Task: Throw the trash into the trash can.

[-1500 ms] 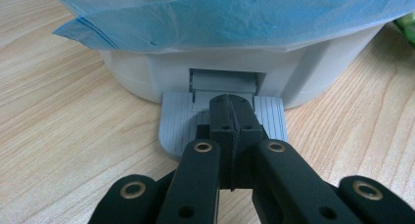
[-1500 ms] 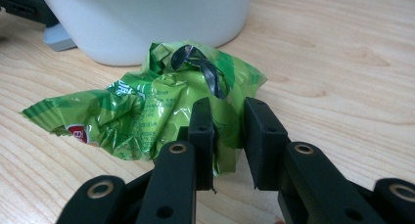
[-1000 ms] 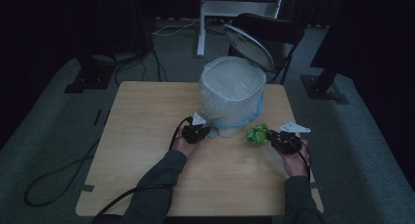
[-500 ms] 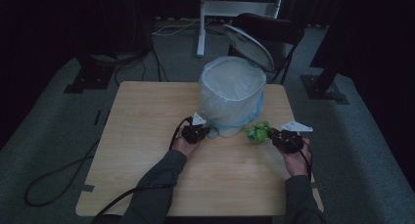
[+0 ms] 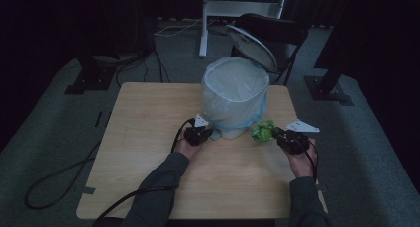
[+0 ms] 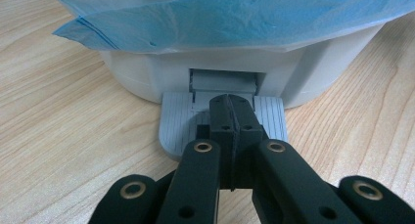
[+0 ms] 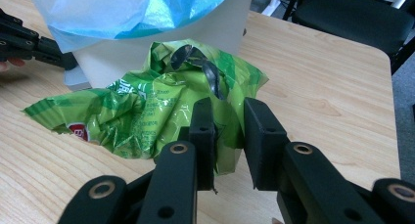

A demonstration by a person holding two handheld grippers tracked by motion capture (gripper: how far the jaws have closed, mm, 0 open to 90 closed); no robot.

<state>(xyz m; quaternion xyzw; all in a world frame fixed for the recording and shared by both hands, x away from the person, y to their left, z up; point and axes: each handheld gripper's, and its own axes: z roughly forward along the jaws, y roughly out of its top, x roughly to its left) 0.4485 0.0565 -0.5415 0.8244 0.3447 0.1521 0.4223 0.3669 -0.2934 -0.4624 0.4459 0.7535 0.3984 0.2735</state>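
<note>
A white pedal bin (image 5: 235, 95) lined with a pale blue bag (image 6: 235, 18) stands mid-table, and its round lid (image 5: 251, 44) is tilted up behind it. My left gripper (image 5: 207, 133) is shut, with its tips (image 6: 230, 105) resting on the bin's grey ribbed pedal (image 6: 173, 128). My right gripper (image 5: 277, 134) is at the bin's right side, shut on a crumpled green snack wrapper (image 5: 262, 132). In the right gripper view the wrapper (image 7: 147, 106) spreads out between and beyond the jaws (image 7: 230, 123), just above the tabletop beside the bin wall (image 7: 147, 53).
The wooden table (image 5: 143, 138) has bare room to the left and in front of the hands. A black chair (image 5: 277, 31) and a white stand (image 5: 233, 9) are behind the table. A cable (image 5: 54, 182) trails on the floor at left.
</note>
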